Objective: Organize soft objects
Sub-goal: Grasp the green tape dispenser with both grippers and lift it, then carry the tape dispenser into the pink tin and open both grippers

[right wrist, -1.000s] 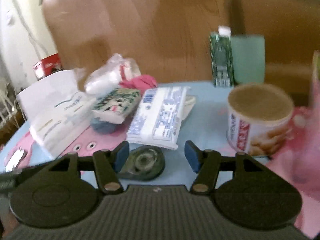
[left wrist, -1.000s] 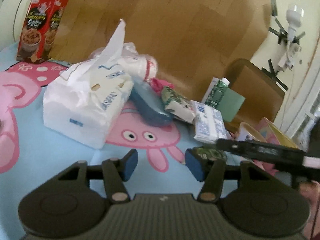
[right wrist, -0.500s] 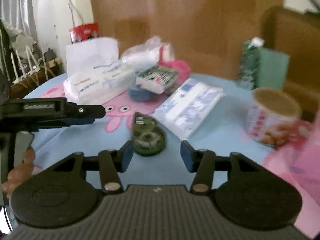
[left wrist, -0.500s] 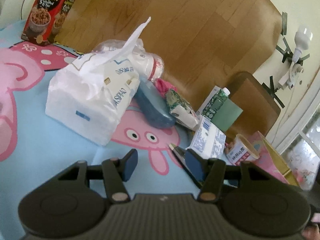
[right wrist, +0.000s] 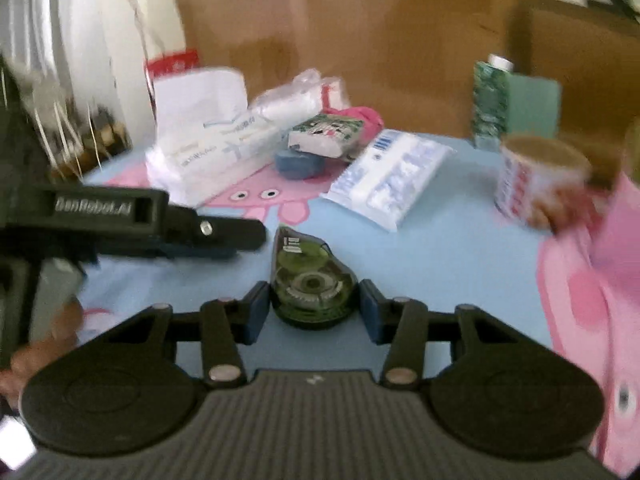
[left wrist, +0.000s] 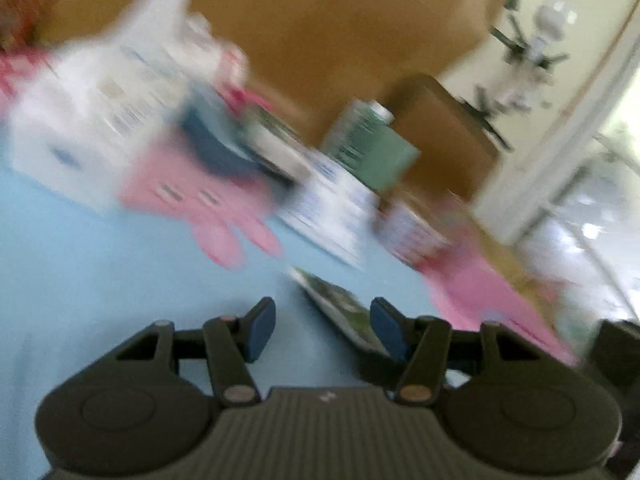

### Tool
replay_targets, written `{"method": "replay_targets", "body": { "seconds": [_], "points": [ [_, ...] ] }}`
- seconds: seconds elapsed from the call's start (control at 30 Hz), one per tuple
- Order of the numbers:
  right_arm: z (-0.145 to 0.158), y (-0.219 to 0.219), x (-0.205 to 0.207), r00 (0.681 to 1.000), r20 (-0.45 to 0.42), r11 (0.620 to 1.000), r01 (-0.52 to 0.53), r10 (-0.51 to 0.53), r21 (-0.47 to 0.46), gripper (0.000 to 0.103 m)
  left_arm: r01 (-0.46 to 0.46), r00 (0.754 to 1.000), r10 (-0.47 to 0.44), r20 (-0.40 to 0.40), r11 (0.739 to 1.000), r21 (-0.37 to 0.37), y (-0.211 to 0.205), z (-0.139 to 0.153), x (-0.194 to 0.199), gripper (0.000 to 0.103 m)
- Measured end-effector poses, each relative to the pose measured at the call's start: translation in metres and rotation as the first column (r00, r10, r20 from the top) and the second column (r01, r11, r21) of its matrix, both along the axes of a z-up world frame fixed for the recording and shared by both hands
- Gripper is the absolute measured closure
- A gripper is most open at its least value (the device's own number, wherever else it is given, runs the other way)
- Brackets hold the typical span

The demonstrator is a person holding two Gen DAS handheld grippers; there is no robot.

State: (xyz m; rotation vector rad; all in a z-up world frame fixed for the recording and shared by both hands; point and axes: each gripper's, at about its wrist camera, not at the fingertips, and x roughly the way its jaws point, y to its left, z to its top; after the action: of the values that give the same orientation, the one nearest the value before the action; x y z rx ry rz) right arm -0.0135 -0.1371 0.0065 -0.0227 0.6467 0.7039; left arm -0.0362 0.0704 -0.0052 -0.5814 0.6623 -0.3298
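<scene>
Two grippers: both mine, over the blue cartoon-pig tablecloth, and only the right one is on a target.
Right gripper: its jaws have just been closing around the green correction-tape dispenser; half a second ago the dispenser lay ahead of the pads, now it sits between them. The pads look just beside its sides, and I cannot tell that they press yet.
Left gripper: jaws part-way apart and unchanged, nothing held; its view is smeared by a swing, and the dispenser's edge shows by its right pad. In the right view it reaches in from the left, near the dispenser.
Soft objects: the white tissue pack, the clear bag, the blue-printed wipes packet and the small green-patterned packet lie grouped at the far side of the cloth, untouched by either gripper.
Hard neighbours: a green carton and a snack tub stand to the right.
Meaning for the task: I judge that I am clearing a hard stray first, so the soft things can be gathered alone.
Risk: the dispenser is smooth and rounded and may squirt forward as the pads meet it.
</scene>
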Motion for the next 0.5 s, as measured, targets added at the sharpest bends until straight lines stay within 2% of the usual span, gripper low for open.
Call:
{"method": "replay_targets", "body": {
  "seconds": [0.07,0.13,0.23,0.33,0.4,0.5],
  "points": [
    [-0.002,-0.013,-0.007,0.999,-0.037,0.997,0.027,-0.024,0.075,0.052,0.03,0.999,-0.03,-0.016,0.999,0.009,-0.02,0.001,0.0,0.054],
    [-0.005,-0.026,-0.014,0.998,-0.042,0.991,0.046,-0.041,0.126,0.052,0.086,0.995,-0.085,-0.049,0.996,0.009,-0.04,0.004,0.007,0.071],
    [-0.001,-0.038,-0.021,0.994,0.009,0.984,0.108,-0.111,0.139,0.052,0.119,0.992,-0.118,-0.037,0.992,0.028,-0.064,0.013,0.017,0.071],
    [0.011,-0.061,-0.022,0.978,0.073,0.97,0.18,-0.194,0.164,0.052,0.178,0.984,-0.178,0.001,0.981,0.077,-0.1,0.035,0.035,0.071],
    [0.021,-0.081,-0.02,0.952,0.149,0.956,0.242,-0.266,0.165,0.052,0.229,0.971,-0.234,0.036,0.967,0.114,-0.132,0.052,0.049,0.071],
    [0.033,-0.109,-0.016,0.887,0.252,0.92,0.357,-0.388,0.16,0.052,0.305,0.943,-0.321,0.086,0.939,0.158,-0.184,0.071,0.07,0.07]
  ]
}}
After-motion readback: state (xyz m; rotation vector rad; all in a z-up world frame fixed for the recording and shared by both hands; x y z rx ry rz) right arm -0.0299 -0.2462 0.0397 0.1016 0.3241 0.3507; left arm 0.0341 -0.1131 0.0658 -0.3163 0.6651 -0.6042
